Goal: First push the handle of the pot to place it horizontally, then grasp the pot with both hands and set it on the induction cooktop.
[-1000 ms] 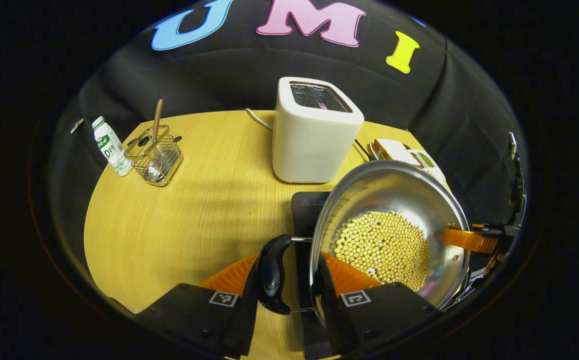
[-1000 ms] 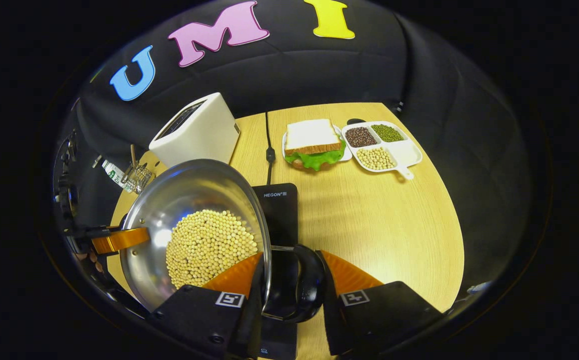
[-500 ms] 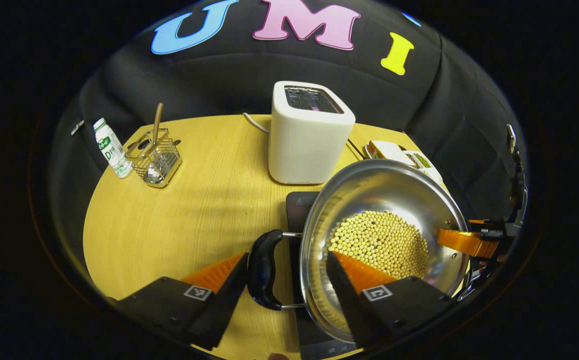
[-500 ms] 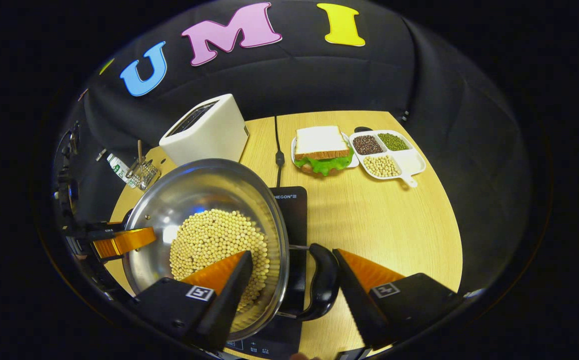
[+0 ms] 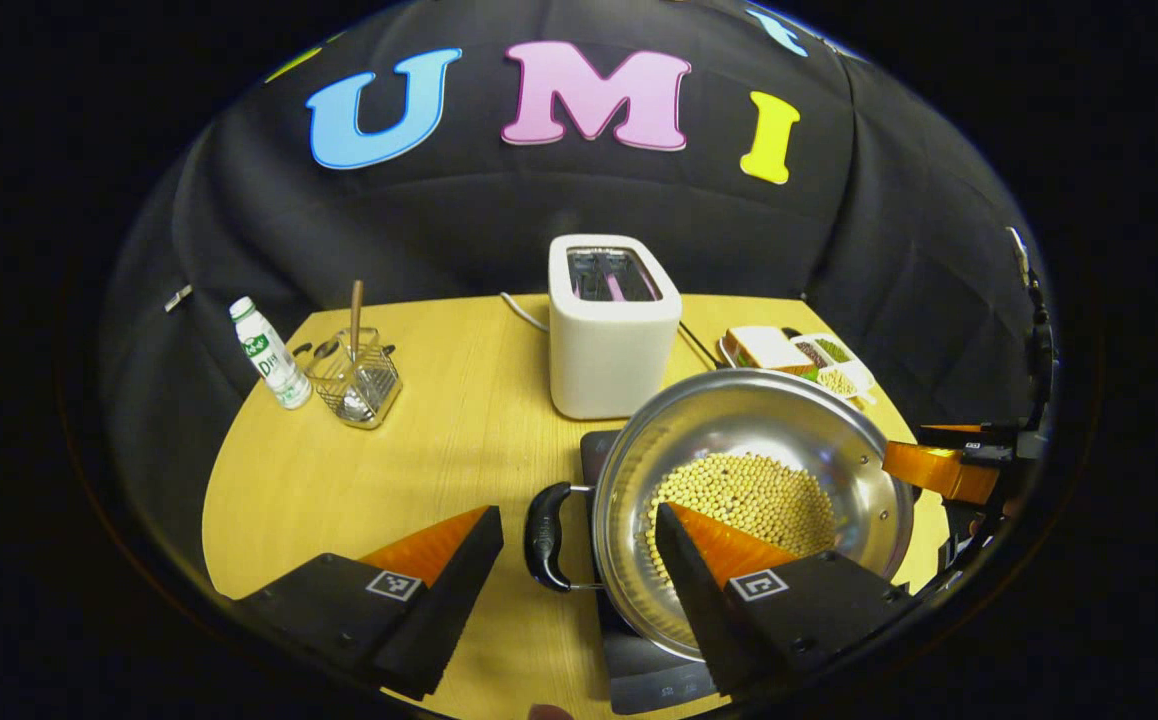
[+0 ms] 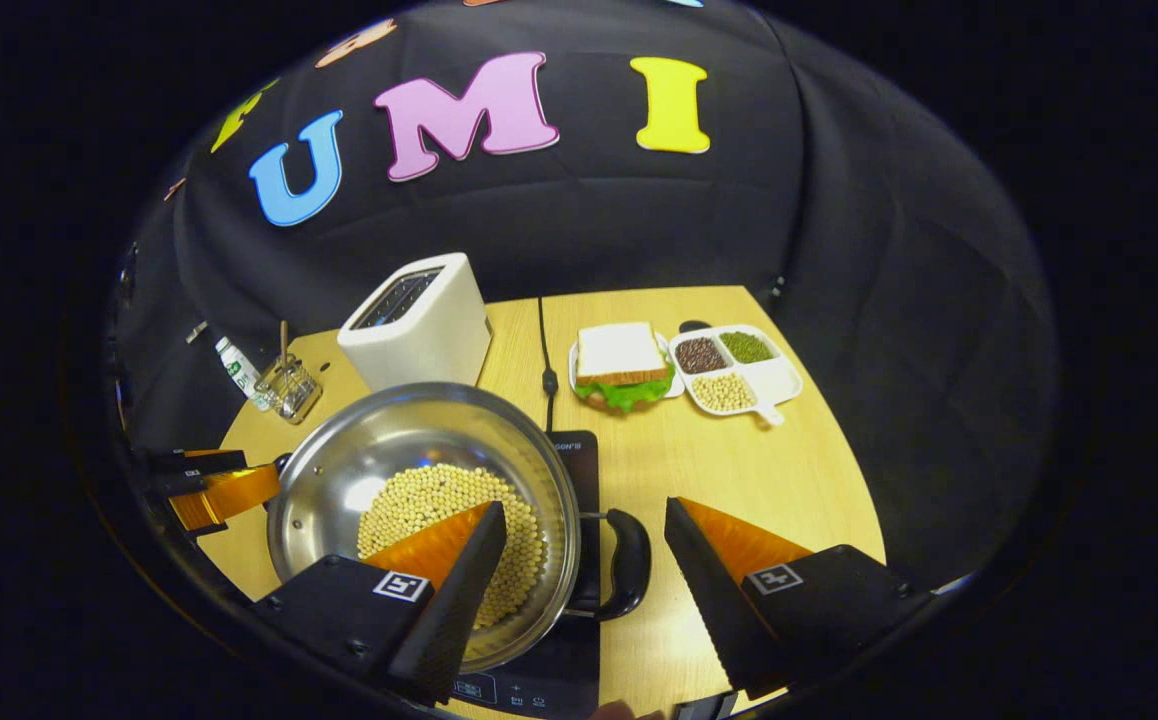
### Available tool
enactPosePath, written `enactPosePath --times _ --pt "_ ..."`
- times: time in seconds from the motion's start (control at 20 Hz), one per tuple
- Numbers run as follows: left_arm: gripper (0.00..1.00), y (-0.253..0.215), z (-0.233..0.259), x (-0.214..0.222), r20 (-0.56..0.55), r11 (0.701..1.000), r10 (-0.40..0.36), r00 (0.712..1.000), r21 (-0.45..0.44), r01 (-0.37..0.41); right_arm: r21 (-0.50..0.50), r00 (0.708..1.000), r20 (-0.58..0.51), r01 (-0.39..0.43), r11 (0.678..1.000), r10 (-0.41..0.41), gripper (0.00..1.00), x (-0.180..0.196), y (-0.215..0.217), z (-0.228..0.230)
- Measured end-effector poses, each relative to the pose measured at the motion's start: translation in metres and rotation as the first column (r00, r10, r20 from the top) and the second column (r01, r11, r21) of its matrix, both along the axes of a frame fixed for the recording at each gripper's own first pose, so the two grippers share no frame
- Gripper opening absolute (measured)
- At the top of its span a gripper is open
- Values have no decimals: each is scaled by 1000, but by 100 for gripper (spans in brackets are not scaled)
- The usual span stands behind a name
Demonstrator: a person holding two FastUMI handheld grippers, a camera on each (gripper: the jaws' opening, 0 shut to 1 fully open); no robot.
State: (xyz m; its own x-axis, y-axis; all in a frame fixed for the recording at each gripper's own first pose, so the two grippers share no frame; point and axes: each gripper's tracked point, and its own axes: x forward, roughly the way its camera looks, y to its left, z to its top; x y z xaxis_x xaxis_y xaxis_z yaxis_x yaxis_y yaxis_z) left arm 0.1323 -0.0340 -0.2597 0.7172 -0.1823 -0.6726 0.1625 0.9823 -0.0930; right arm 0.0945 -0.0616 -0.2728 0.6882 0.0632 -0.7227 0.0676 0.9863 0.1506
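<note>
The steel pot [image 5: 739, 420] of soybeans [image 5: 754, 490] sits level on the black induction cooktop [image 5: 644, 680]. Its black left handle [image 5: 542, 535] lies flat, below and between the spread fingers of my left gripper [image 5: 577, 512], which is open and touches nothing. In the right gripper view the pot [image 6: 409, 430] rests on the cooktop [image 6: 564, 450], and its right handle [image 6: 627, 565] lies free under my open right gripper [image 6: 584, 508]. Each view also catches the other gripper's orange finger at the pot's far side, the right gripper [image 5: 939, 470] and the left gripper [image 6: 224, 490].
A white toaster [image 5: 607, 330] stands just behind the cooktop, with a cable [image 6: 546, 380] beside it. A small bottle [image 5: 269, 350] and a wire utensil basket [image 5: 354, 375] are at the far left. A sandwich plate [image 6: 622, 365] and a divided bean tray [image 6: 734, 370] sit at the far right.
Both grippers opened, let go of the pot's handles and drew back and up. The pot came down level onto the cooktop and stays there.
</note>
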Motion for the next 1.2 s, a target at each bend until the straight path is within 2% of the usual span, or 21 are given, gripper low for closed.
enactPosePath --times 0.15,0.3,0.5,0.6,0.7,0.9,1.1,1.15,1.2 --pt "95 3 50 -3 130 1000 1 991 -18 2 -10 992 122 15 1000 -13 99 1 -1 52" --pt "95 10 101 -13 256 999 19 966 -33 -11 -7 969 245 24 1000 -22 99 -1 2 108" --pt "95 21 170 -31 414 995 82 907 -77 -55 30 930 365 41 999 -49 98 -14 12 172" --pt "95 29 196 -46 474 995 95 875 -81 -65 34 900 431 55 998 -65 99 -20 14 199" --pt "95 32 210 -61 503 995 95 859 -73 -68 25 873 483 59 998 -64 98 -29 18 220" --pt "93 42 233 -90 564 996 87 821 -48 -73 -28 808 588 79 996 -48 98 -52 25 253" --pt "95 49 258 -111 628 996 90 773 -39 -83 -86 734 678 123 989 -33 98 -71 25 286" --pt "93 50 260 -116 631 995 93 770 -42 -86 -97 719 694 134 986 -29 98 -75 25 292" --pt "95 51 262 -118 632 995 96 769 -45 -87 -103 708 705 143 984 -29 98 -78 25 297"
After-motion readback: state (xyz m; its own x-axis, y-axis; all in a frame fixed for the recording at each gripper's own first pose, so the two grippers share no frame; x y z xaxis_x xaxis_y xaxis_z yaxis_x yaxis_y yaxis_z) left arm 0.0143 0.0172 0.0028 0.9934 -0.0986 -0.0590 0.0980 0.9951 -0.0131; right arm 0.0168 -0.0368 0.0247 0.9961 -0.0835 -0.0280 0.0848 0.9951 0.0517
